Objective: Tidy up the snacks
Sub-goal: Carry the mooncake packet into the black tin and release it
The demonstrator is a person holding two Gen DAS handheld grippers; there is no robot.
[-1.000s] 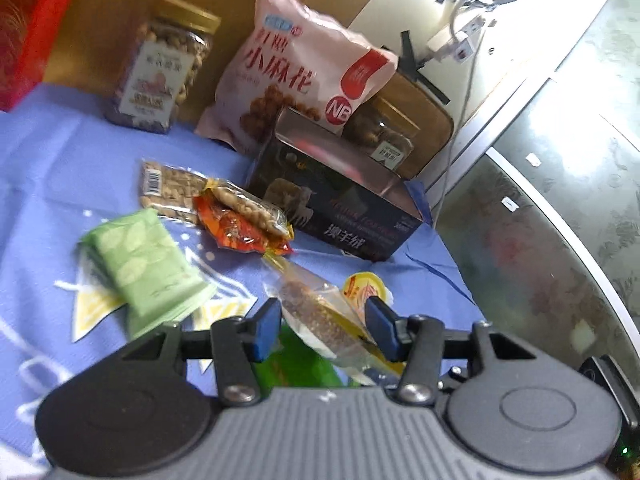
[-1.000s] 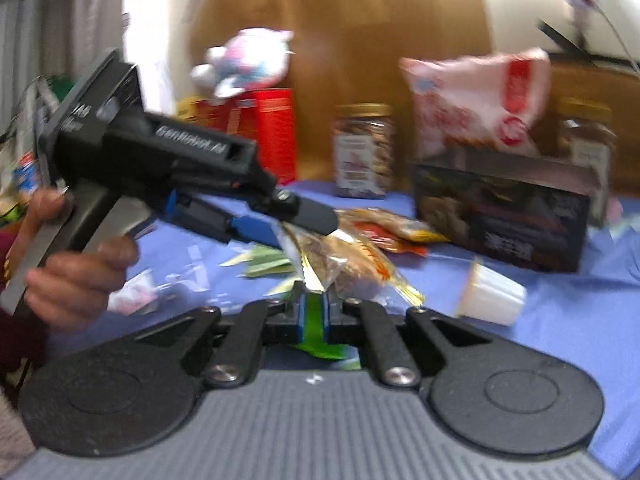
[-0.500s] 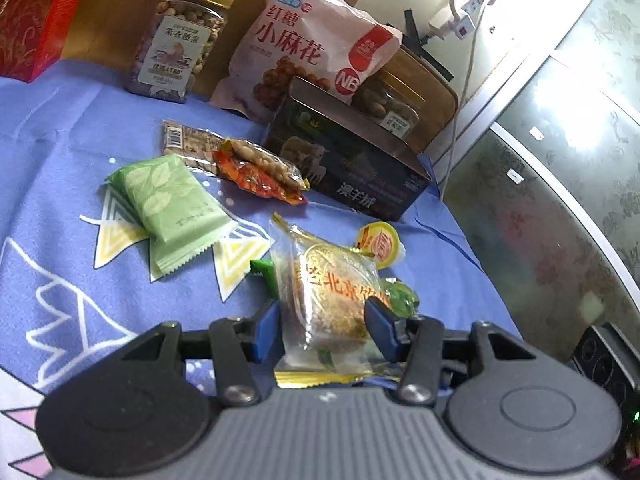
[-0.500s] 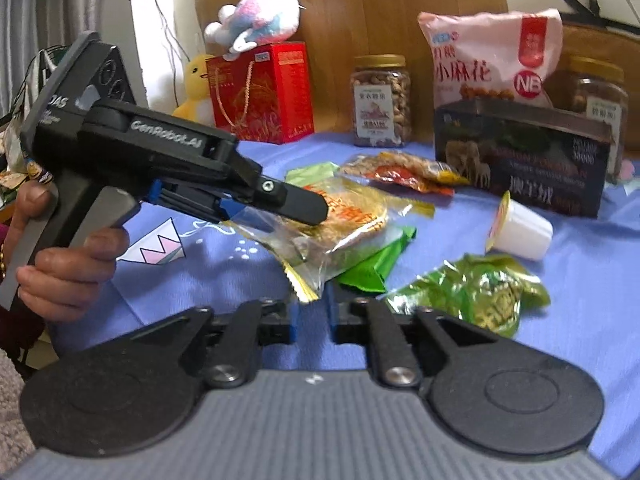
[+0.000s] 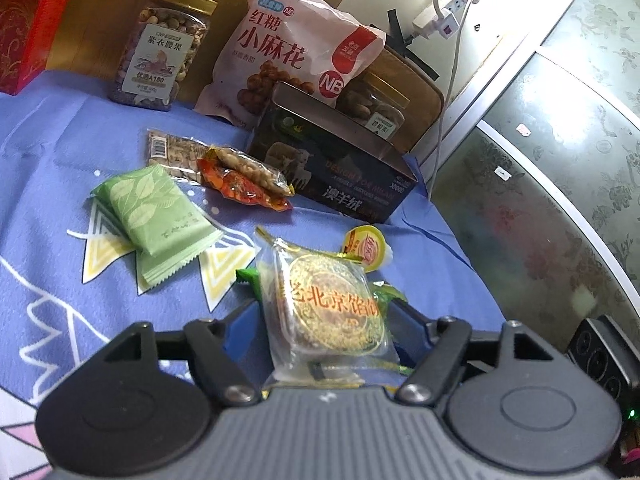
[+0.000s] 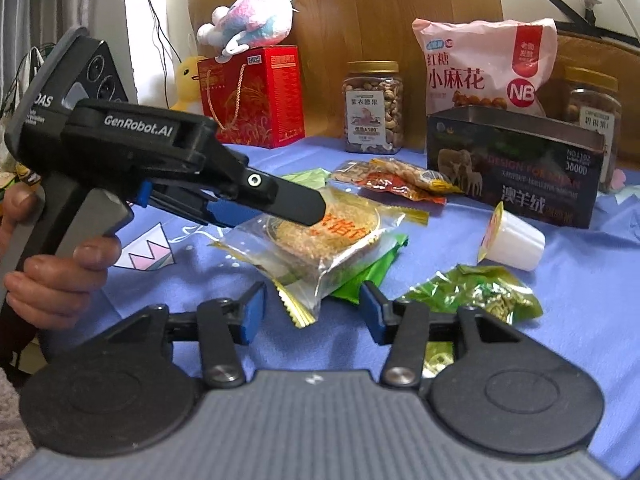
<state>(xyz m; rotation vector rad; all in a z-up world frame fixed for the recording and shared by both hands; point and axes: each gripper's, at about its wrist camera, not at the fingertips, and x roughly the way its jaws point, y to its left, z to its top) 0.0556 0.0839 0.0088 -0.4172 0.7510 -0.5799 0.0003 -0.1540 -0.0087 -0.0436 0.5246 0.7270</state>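
Holding the clear-wrapped mooncake (image 5: 328, 304) clamped in my left gripper (image 5: 324, 320), I keep my right gripper (image 6: 312, 312) spread empty nearby so it clears the wrapper.

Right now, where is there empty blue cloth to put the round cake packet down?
Bare cloth lies left of the pale green packets, in front of the cashew jar. Another bare strip sits right of the jelly cup and crumpled green wrapper. The middle is crowded: peanut packets, dark box, cake packet.
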